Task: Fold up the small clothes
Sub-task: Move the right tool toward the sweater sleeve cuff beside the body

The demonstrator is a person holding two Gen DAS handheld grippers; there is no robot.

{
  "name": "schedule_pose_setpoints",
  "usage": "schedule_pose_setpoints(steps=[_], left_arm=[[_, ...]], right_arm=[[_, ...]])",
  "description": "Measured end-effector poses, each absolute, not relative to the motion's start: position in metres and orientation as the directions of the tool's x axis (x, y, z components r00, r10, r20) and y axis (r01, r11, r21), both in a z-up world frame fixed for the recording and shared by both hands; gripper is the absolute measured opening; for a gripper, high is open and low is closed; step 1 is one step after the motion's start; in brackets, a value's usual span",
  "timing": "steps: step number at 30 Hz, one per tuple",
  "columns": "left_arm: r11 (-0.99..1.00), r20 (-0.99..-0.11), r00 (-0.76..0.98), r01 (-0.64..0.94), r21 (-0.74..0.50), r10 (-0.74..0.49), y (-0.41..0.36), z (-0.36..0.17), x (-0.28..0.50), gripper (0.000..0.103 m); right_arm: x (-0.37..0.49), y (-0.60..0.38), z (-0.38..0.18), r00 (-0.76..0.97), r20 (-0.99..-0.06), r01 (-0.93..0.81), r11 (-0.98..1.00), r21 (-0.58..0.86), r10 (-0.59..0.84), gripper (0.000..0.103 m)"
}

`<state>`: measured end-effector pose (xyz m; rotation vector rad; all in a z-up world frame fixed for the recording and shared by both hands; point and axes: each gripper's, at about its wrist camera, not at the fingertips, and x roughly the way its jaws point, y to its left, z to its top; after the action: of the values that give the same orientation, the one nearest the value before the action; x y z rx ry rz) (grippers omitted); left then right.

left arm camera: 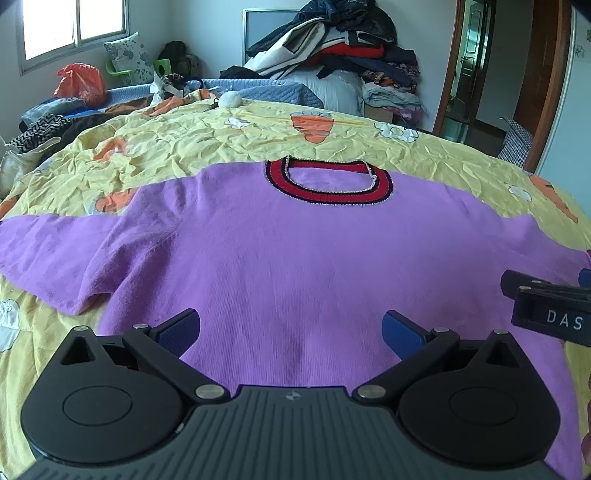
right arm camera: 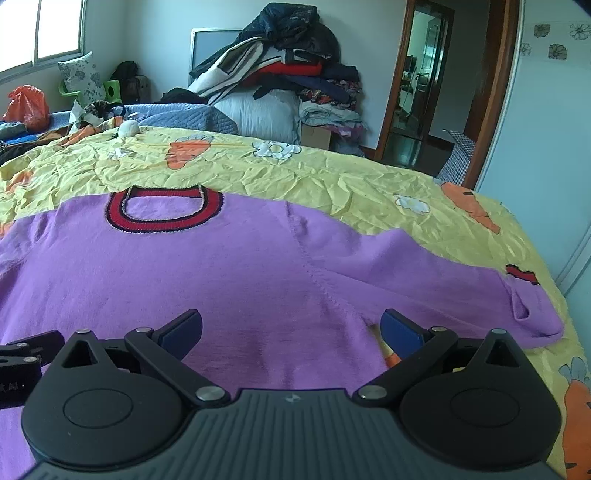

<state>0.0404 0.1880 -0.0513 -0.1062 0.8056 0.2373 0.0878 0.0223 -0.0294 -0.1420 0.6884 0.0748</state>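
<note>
On the bed, the purple sweater is lying flat and unfolded, both hand-held grippers, left and right, hovering spread and empty.

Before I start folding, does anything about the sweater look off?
Mostly flat, collar up. The purple sweater has its right sleeve cuff bunched and turned at the bed edge; smooth it first. Both grippers open, left gripper and right gripper.

A bedroom is lit by daylight from a window. A yellow carrot-print bedsheet is spread across the bed, clothes are heaped high in a pile, and a wooden doorway is seen open.
</note>
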Motion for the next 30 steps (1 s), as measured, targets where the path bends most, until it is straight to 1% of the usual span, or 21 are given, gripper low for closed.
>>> schedule_pose_setpoints(steps=[21, 30], left_arm=[[0.969, -0.734, 0.657, -0.246, 0.010, 0.174, 0.178, -0.053, 0.050, 0.103], [0.971, -0.735, 0.654, -0.239, 0.025, 0.180, 0.169, -0.053, 0.053, 0.103]], right_arm=[[0.092, 0.018, -0.039, 0.750, -0.660, -0.140, 0.986, -0.086, 0.049, 0.103], [0.093, 0.006, -0.040, 0.741, -0.667, -0.145, 0.989, -0.044, 0.079, 0.103]])
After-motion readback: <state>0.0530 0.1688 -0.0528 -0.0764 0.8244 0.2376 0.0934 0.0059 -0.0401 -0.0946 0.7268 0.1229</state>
